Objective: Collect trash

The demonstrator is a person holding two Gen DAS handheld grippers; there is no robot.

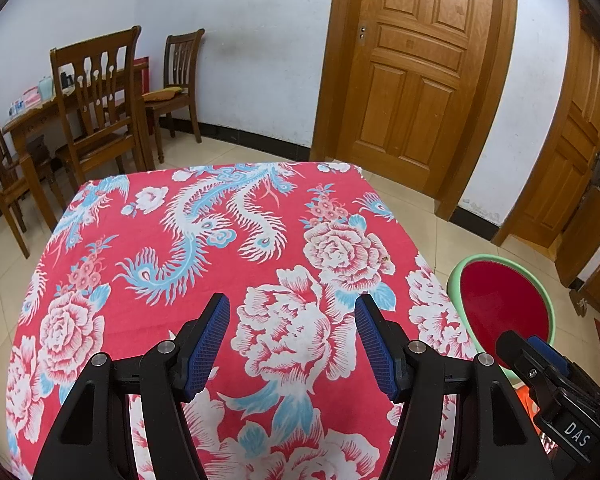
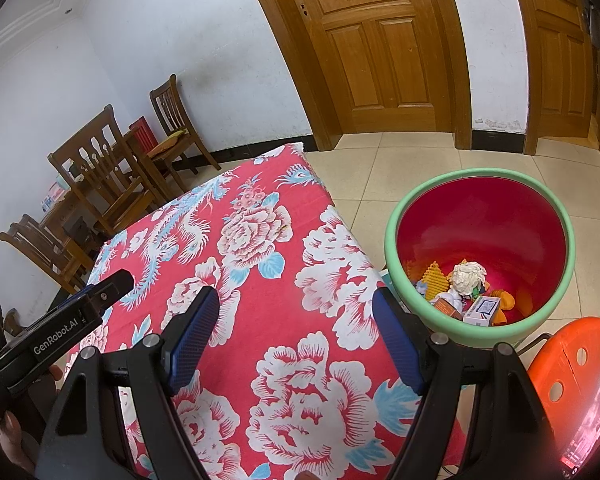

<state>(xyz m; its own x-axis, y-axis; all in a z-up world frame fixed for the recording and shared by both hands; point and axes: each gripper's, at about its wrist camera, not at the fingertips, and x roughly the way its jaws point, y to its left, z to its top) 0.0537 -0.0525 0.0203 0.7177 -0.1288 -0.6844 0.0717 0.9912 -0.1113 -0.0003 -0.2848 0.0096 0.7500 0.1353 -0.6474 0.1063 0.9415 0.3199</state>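
Both grippers, left [image 1: 292, 340] & right [image 2: 296, 336], have jaws wide open, nothing held. Trash [image 2: 466, 294] sits in the bin [image 2: 392, 240] off the desk's [image 2: 260, 280] right edge, nearer right gripper.

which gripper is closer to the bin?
Right. The right gripper hangs open over the table's edge on the side where the bin stands. The left gripper, also open, sits further in over the table, beyond the right one.
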